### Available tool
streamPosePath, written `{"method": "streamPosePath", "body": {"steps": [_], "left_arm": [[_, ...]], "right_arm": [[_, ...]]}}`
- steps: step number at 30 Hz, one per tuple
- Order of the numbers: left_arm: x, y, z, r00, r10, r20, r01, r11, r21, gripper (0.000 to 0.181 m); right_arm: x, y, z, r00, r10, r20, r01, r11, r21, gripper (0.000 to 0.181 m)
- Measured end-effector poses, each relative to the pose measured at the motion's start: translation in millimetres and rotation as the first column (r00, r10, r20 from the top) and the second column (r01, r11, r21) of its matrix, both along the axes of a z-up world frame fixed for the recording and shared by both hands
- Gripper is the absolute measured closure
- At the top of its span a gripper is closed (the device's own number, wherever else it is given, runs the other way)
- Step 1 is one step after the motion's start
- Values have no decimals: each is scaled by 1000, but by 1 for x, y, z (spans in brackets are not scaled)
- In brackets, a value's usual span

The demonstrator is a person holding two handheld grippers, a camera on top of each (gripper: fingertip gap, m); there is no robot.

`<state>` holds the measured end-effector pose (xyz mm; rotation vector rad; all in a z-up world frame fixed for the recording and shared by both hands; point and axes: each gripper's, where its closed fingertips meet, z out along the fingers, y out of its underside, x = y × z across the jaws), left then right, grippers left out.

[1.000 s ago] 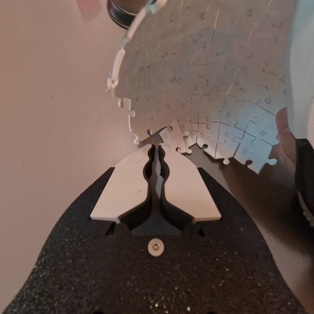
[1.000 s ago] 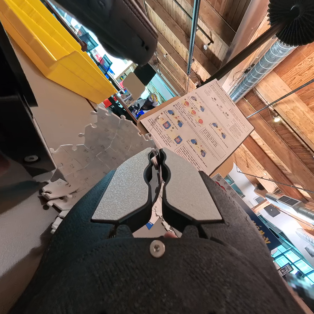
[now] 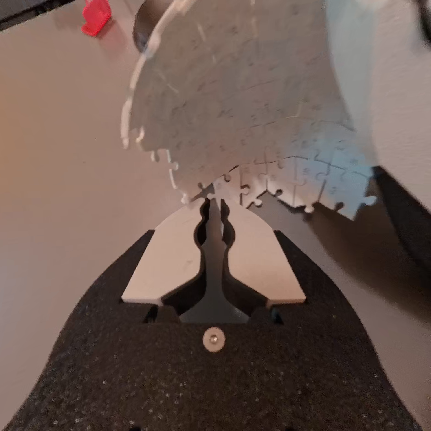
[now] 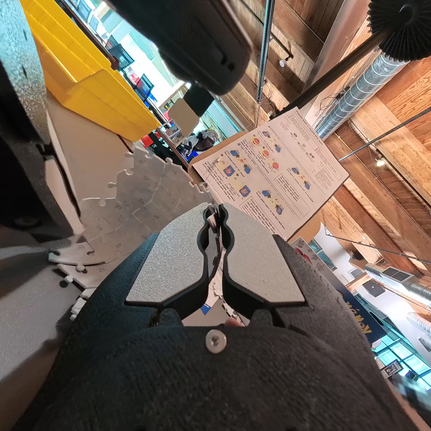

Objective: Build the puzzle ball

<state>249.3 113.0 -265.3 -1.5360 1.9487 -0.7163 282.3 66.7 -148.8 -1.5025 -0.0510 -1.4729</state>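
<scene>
The left gripper (image 3: 214,203) pinches the lower edge of the curved grey puzzle-ball shell (image 3: 233,98), jaws nearly shut; the right gripper (image 4: 215,210) clamps the same shell's edge. Below lies a plain beige tabletop (image 3: 58,163) with a small red block (image 3: 95,19); beyond are yellow plastic bins (image 4: 93,81), a printed instruction sheet (image 4: 275,177) and wooden ceiling beams (image 4: 384,140).

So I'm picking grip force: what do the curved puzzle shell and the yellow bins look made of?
The puzzle shell looks like thin rigid plastic, pale grey and matte on its inner face: it keeps its curve, with clean-cut knobs. The yellow bins look like moulded plastic, smooth with a slight sheen. Both are judged by look only.
</scene>
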Motion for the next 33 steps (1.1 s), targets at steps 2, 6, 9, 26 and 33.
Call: {"method": "streamPosePath", "body": {"steps": [2,6,9,26,33], "left_arm": [[-3,5,-5,999,25,-40,-25,1000,-2,174],[-3,2,-11,998,29,-57,-31,999,-28,181],[-2,2,-11,998,26,-57,-26,1000,4,181],[10,-14,-3,990,-137,35,135,989,52,181],[14,-16,-7,985,-173,14,171,983,67,181]], "right_arm": [[0,0,0,1000,-1,0,1,1000,-1,175],[0,0,0,1000,-1,0,1,1000,-1,175],[0,0,0,1000,-1,1,1,1000,-2,175],[-1,0,-1,1000,0,-1,0,1000,0,175],[0,0,-1,1000,4,-15,-4,1000,13,175]]}}
